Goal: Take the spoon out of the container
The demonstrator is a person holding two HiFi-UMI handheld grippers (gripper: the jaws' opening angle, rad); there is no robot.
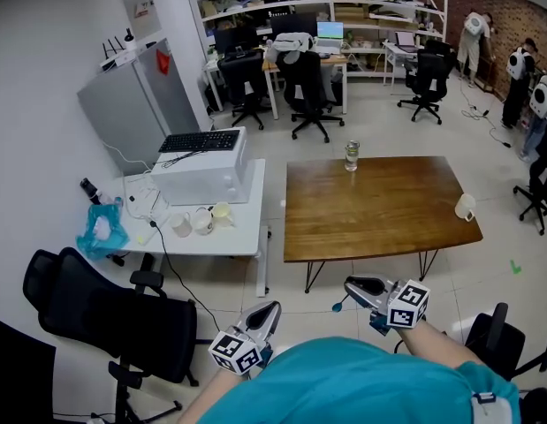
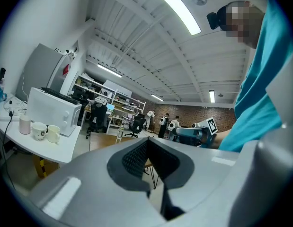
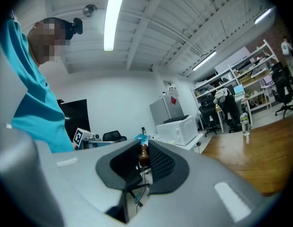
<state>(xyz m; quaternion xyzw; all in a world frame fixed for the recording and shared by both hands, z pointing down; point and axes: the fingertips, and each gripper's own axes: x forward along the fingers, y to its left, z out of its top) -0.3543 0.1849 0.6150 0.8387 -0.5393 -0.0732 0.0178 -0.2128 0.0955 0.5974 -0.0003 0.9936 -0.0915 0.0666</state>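
My right gripper (image 1: pixel 353 288) hangs low over the floor, just in front of the brown wooden table (image 1: pixel 379 228), and is shut on a spoon (image 1: pixel 338 306). In the right gripper view the spoon's brown handle (image 3: pixel 144 156) sits between the pads, with a teal end sticking out past the tips. My left gripper (image 1: pixel 271 309) is held beside my body over the floor, shut with nothing in it; its pads (image 2: pixel 137 157) meet at the tip. A white cup (image 1: pixel 465 207) stands at the table's right edge and a glass jar (image 1: pixel 351 155) at its far edge.
A white desk (image 1: pixel 242 237) on the left carries a white box with a keyboard (image 1: pixel 199 140) on it, three cups (image 1: pixel 202 222) and cables. A black office chair (image 1: pixel 105 312) stands at the lower left. Further chairs, desks, shelves and people are at the back.
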